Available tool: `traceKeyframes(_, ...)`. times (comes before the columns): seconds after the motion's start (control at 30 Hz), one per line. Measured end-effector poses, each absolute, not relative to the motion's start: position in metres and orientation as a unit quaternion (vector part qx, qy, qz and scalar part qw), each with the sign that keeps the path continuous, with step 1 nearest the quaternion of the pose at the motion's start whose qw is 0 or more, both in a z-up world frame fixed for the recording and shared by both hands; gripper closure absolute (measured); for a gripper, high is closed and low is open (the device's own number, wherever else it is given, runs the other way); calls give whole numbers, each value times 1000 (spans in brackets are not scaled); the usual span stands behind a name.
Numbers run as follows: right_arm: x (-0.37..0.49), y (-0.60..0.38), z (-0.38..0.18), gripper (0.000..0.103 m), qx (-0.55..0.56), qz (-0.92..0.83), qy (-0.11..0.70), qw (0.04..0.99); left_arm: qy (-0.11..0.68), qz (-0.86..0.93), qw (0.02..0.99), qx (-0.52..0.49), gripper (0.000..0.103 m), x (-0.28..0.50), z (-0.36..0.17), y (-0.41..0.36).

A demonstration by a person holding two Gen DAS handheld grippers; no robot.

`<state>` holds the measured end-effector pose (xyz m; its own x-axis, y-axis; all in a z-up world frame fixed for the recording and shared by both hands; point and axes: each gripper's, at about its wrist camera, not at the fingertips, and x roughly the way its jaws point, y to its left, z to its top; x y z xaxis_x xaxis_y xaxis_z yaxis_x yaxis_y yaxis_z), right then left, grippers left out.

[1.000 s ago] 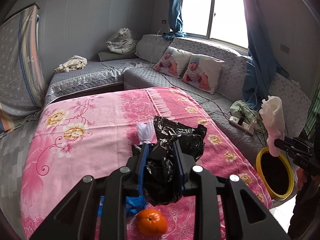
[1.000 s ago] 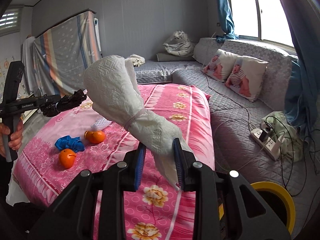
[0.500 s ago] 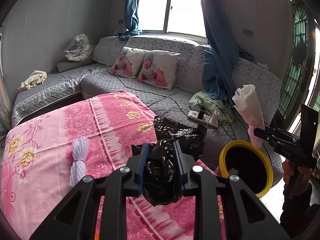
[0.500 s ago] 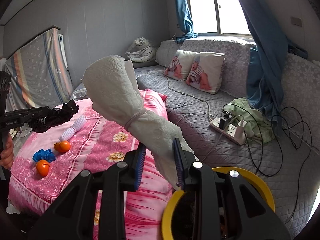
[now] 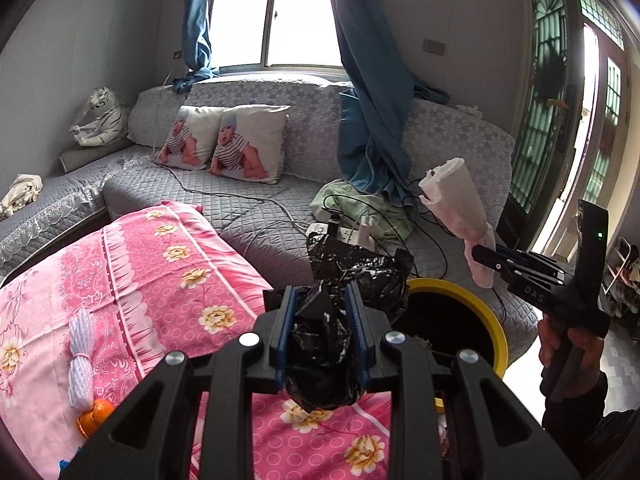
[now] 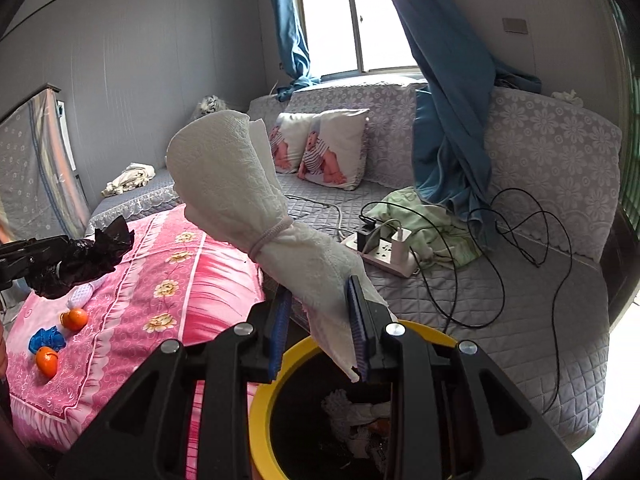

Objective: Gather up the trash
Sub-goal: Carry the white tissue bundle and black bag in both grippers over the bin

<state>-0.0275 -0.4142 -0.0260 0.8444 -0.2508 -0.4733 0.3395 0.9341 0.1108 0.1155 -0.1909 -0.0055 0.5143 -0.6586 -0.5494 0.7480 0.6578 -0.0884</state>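
My left gripper [image 5: 320,332] is shut on a crumpled black plastic bag [image 5: 356,276], held above the edge of the pink table [image 5: 168,280], just left of the yellow-rimmed bin [image 5: 460,320]. My right gripper [image 6: 318,332] is shut on a white paper roll tied with a band [image 6: 248,196], right over the bin [image 6: 276,392], which holds some white and orange scraps. In the left wrist view the right gripper [image 5: 486,258] with the roll [image 5: 452,204] hangs above the bin's far side. In the right wrist view the left gripper [image 6: 60,262] carries the black bag [image 6: 88,258] at the left.
On the pink table lie two oranges [image 6: 75,318], a blue scrap [image 6: 47,340] and a white foam net [image 5: 80,360]. A grey sofa [image 6: 520,280] behind holds a power strip [image 6: 380,252] with black cables, a green cloth and pillows. A hand [image 5: 568,344] grips the right tool.
Both grippers have swung right from over the table toward the yellow bin, each keeping its load. The bin now sits directly under the right gripper and beside the left.
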Motion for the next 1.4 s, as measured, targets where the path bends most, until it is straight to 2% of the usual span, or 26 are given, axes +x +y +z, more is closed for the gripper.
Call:
traceKeyframes(0.63,-52,-461,-59,76,123,-252,259,924,278,-479,821,141,80,85,-23,-292)
traceKeyframes(1.0,-56,-476,-80,76,144,-265,279,911,287,-500,800,163,80,78,-40,-325)
traceKeyframes(1.4,-53,-496,-104,75,181,-285,312,888,334,-501,779,174,79,89,-85,-364)
